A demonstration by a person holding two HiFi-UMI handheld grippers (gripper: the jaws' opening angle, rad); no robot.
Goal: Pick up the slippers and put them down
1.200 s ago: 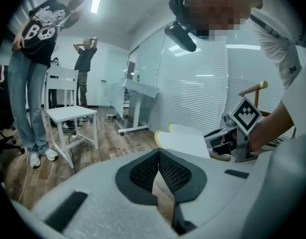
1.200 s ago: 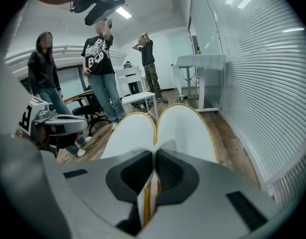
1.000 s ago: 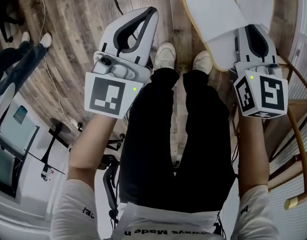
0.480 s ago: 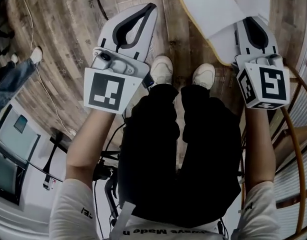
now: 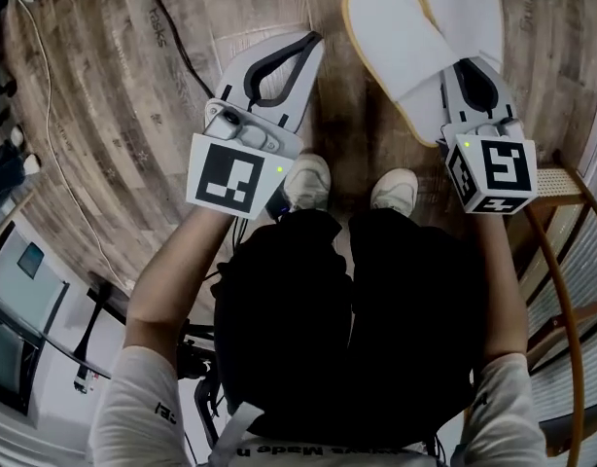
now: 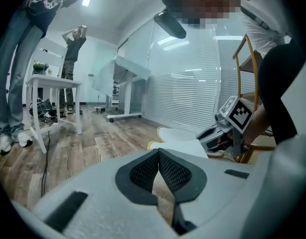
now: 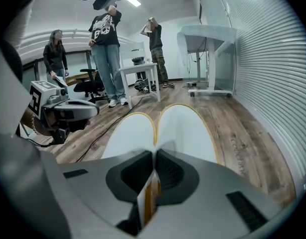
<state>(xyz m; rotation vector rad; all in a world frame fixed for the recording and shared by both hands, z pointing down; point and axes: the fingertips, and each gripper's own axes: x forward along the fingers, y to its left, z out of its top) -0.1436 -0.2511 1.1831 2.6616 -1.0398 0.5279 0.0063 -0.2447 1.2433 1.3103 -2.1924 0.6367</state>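
Gripping two white slippers (image 5: pixel 405 37) together, the right tool (image 5: pixel 469 71) hangs near the closed, empty left tool (image 5: pixel 300 52).

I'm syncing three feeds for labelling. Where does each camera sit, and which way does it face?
Head view: on the person's head, facing steeply down at the floor; shows forearms, legs, shoes, the left gripper and the right gripper holding the slippers.
Left gripper view: on the left gripper, facing along its shut fingers across the room; the person's body at right.
Right gripper view: on the right gripper, facing along fingers clamped on the slippers; body unclear.
Shared: each gripper view shows the other gripper; all three show the slippers.
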